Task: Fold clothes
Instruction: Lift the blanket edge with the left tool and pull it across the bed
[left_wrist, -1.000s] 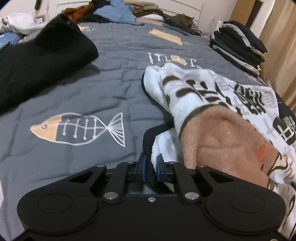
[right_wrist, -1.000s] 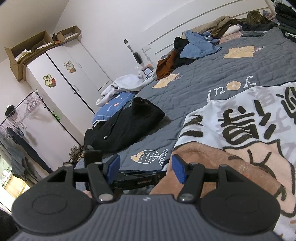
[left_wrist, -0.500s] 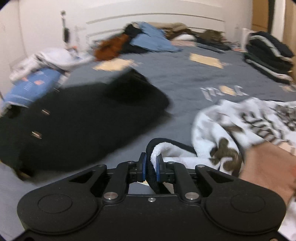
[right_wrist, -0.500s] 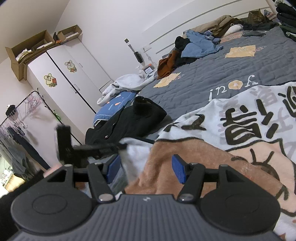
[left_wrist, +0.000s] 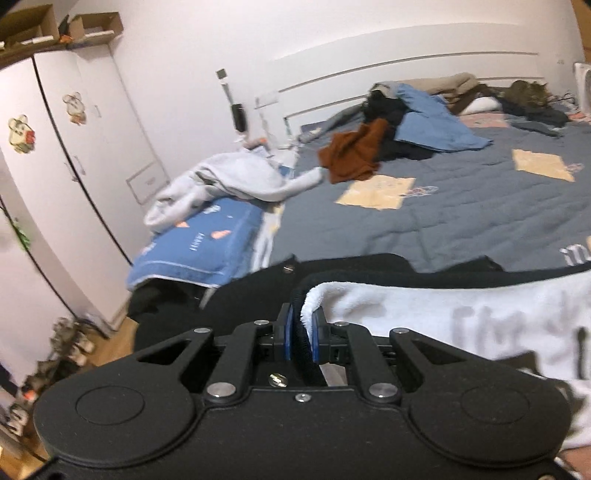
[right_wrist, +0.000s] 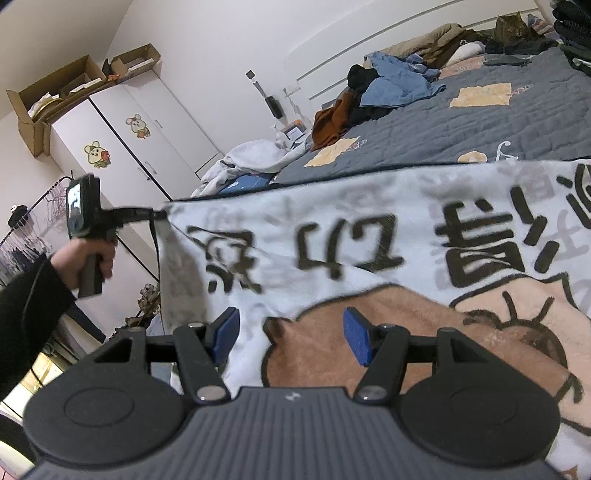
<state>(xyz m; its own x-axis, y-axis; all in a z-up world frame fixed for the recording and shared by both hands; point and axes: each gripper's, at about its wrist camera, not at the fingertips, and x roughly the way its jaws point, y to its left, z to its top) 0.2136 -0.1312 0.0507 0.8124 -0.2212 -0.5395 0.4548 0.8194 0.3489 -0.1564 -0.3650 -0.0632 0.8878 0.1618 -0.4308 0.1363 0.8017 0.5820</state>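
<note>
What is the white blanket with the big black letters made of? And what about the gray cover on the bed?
The white blanket looks like soft fleece or plush: its surface is fuzzy, matte and nappy, and it hangs limp from the left tool. A dark trim edges it. The gray bed cover looks like quilted fabric, probably cotton or polyester: stitched lines cross it, and flat cloth-like patches sit on it. Exact fibres cannot be told.

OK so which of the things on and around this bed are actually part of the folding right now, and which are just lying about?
In the job:
- white printed fleece, one edge lifted
- left tongs, shut on its dark-trimmed corner
- right tongs, open over the fleece

Just lying about:
- black garment
- brown garment
- blue garment
- grey sweatshirt
- cardboard boxes on the wardrobe
</note>
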